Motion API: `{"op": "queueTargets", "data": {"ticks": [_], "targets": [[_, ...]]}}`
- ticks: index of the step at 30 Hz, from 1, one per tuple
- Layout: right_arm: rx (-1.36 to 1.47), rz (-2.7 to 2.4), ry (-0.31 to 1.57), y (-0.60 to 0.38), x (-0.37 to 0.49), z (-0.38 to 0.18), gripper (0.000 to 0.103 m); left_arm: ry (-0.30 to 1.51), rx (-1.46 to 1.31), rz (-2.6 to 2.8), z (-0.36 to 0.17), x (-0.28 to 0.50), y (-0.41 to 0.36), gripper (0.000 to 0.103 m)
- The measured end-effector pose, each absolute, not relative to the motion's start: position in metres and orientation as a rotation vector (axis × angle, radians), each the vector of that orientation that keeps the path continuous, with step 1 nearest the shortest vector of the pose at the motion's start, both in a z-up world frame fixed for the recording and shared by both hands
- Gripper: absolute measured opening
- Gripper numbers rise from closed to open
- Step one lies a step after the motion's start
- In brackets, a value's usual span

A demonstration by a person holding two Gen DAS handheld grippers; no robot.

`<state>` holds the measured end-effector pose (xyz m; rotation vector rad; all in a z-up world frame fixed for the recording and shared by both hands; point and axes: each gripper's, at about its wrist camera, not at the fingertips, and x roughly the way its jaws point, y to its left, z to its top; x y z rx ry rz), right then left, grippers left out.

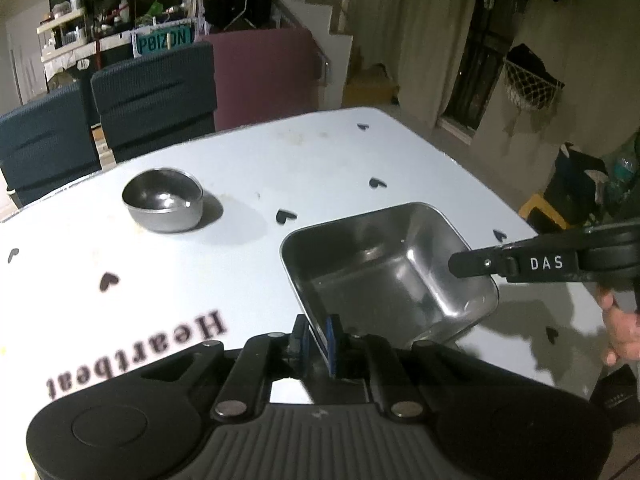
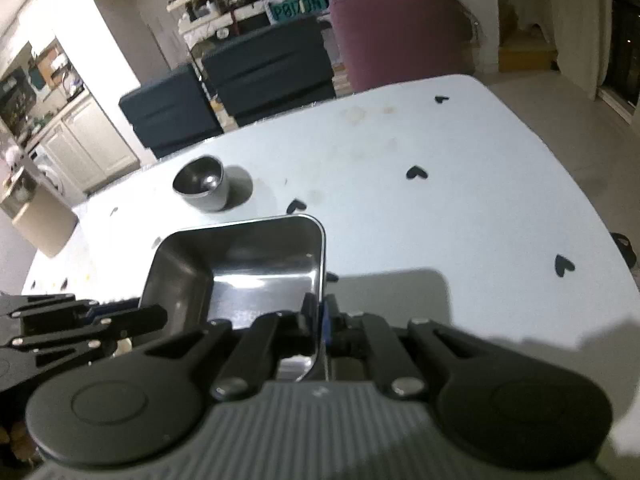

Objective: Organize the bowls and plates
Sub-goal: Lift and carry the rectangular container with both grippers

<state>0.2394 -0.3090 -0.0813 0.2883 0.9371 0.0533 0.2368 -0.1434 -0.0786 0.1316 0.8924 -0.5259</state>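
1. Sq. bowl (image 1: 392,272): steel, empty, mouth up, carried between both tools. It looks raised a little off the counter (image 1: 320,152), but I can't be sure.
2. Left hand-held gripper (image 1: 320,338): closed on the sq. bowl's near-left wall, with the rim between the blue pads (image 1: 334,340).
3. Right hand-held gripper (image 2: 318,320): clamped tight on the opposite, right wall, one finger inside and one outside. Part of a hand (image 1: 620,332) shows behind it.
4. Key relation: the round bowl (image 1: 164,200) sits upright on the counter, beyond and to the left of the sq. bowl and well apart from it. Nothing lies between them.
5. The left tool's side of the sq. bowl faces the round bowl, so the left hand is nearer and the right is across the sq. bowl from it.
6. Axis: the sq. bowl is about as wide as it is long, so no long axis matters. The grips sit on opposite walls, which should keep it level.
7. Judgement: the next move prob. goes far-left towards the round bowl, to group or nest the two.
8. Risk: the thin, slick walls could slip if one grip eases off.
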Motion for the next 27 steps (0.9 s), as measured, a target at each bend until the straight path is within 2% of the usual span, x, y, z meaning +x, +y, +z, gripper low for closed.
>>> {"op": "queueTargets", "data": {"ticks": [27], "targets": [[0.145, 0.069, 1.058, -0.266, 0.267, -0.106, 0.005, 1.016, 0.206, -0.539, -0.105, 0.228, -0.148, 0.011]]}}
